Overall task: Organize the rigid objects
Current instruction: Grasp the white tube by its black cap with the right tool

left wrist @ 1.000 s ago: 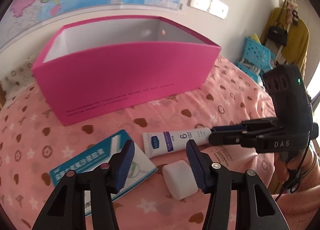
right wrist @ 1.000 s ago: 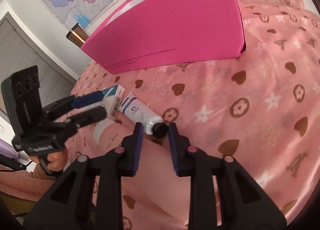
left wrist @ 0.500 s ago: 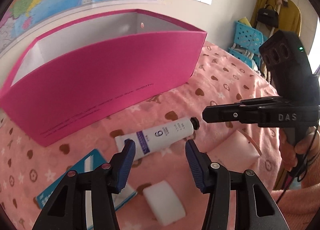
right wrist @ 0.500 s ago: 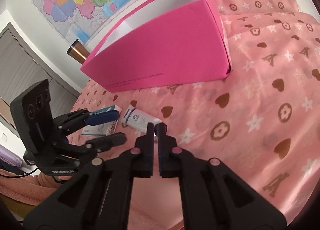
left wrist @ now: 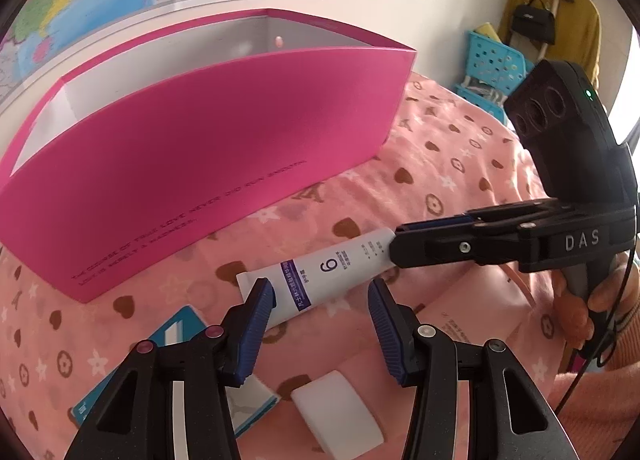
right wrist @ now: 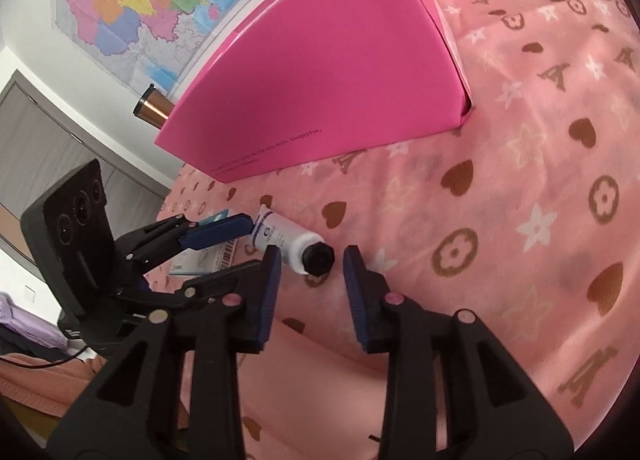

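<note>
Right wrist view: the right gripper (right wrist: 307,274) stands with its jaws wide apart, holding nothing, the black cap of the white tube (right wrist: 286,238) lying between its fingertips on the pink bedspread (right wrist: 520,180). The left gripper (left wrist: 322,300) is also spread open and empty, hovering above the tube's flat end. Under it lie a white block (left wrist: 340,412) and a blue-and-white carton (left wrist: 176,332). Beyond the tube stands the open pink box (left wrist: 208,164), against a wall with a map (right wrist: 152,0).

Bright, soft daylight, faint shadows; sharp centres, strong fisheye bending and dark vignetted corners.
</note>
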`<state>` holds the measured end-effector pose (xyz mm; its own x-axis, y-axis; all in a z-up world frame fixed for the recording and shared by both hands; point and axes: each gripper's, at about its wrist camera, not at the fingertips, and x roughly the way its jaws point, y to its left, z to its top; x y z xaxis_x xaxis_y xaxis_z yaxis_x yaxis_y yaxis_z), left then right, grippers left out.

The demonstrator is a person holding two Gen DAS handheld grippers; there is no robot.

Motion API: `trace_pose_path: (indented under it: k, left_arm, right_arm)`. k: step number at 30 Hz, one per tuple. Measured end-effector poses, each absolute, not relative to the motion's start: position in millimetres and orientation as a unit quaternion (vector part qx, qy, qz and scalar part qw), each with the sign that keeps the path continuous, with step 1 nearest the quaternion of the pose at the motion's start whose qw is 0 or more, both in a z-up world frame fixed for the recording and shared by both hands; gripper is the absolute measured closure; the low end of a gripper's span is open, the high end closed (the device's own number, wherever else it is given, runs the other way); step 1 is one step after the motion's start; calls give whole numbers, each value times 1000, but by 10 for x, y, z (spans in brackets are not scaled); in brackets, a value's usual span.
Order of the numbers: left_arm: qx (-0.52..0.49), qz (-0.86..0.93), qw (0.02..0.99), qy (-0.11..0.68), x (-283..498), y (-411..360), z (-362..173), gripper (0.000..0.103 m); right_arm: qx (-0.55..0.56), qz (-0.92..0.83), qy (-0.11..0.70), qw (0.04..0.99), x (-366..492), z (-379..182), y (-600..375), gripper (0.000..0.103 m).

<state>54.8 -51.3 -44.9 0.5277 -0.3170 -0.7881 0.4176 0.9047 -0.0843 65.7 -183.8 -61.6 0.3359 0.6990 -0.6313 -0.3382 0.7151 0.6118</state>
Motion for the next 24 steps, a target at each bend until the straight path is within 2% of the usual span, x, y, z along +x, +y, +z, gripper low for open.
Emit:
trace_pose_path:
  k: [7, 9, 12, 16, 17, 20, 24]
  left_arm:
    - [66, -202, 877, 431, 580, -569, -451, 53]
    - [58, -196, 880, 429, 612, -551, -448, 57]
    - [42, -197, 879, 433, 640, -512, -447, 59]
    - [40, -195, 879, 433, 646, -494, -438, 60]
    - [36, -196, 878, 434, 653, -485, -433, 60]
    - [26, -202, 878, 433, 666, -481, -413, 60]
    - [38, -200, 881, 426, 641, -514, -404, 59]
  right_arm:
    - [199, 328, 448, 807, 652, -439, -1816, 74]
    - [198, 330, 440, 812, 668, -380, -1787, 74]
    - [200, 321, 446, 812, 731, -402, -1744, 65]
    - [206, 315, 451, 810, 780, -471, -1728, 61]
    - [210, 314, 449, 810, 784, -481, -1735, 63]
    - [217, 309, 445, 812, 789, -476, -1786, 76]
    - [230, 317, 439, 809, 785, -427, -1833, 79]
